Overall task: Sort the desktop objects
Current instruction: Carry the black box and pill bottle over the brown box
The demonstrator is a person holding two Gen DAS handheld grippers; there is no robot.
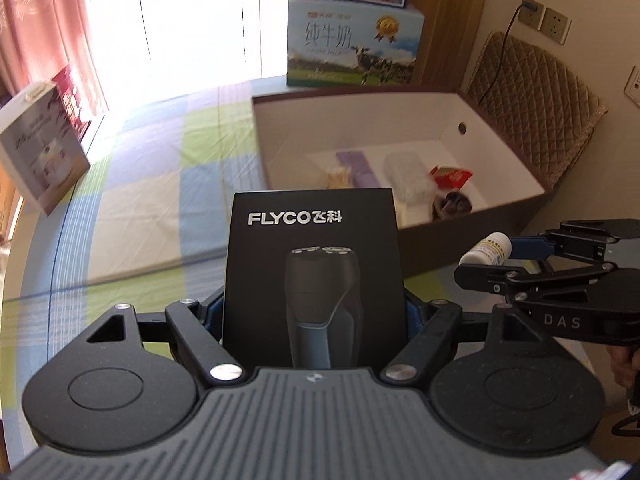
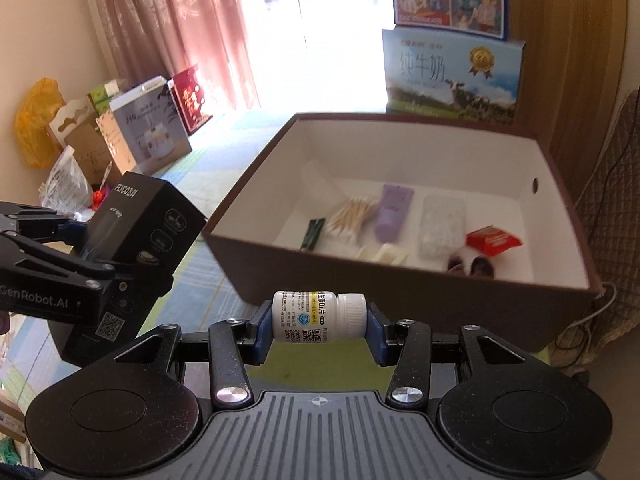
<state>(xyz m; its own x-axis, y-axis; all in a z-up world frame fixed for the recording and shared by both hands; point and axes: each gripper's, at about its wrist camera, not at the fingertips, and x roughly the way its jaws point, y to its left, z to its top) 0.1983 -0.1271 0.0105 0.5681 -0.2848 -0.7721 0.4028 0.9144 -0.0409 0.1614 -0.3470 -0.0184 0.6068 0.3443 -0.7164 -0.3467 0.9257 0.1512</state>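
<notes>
Right wrist view: white pill bottle is clamped end to end, lying sideways, in the right gripper, short of the open storage box. Left gripper is closed on the FLYCO shaver box, held upright; its side panel is seen only here, its front only in the left view.

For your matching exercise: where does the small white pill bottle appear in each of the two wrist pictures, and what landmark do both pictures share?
Left wrist view: the white pill bottle is at the right edge, held sideways in the right tongs.
Right wrist view: the bottle lies crosswise at lower centre, clamped end to end.
Shared landmark: the open brown box behind the bottle in both.
</notes>
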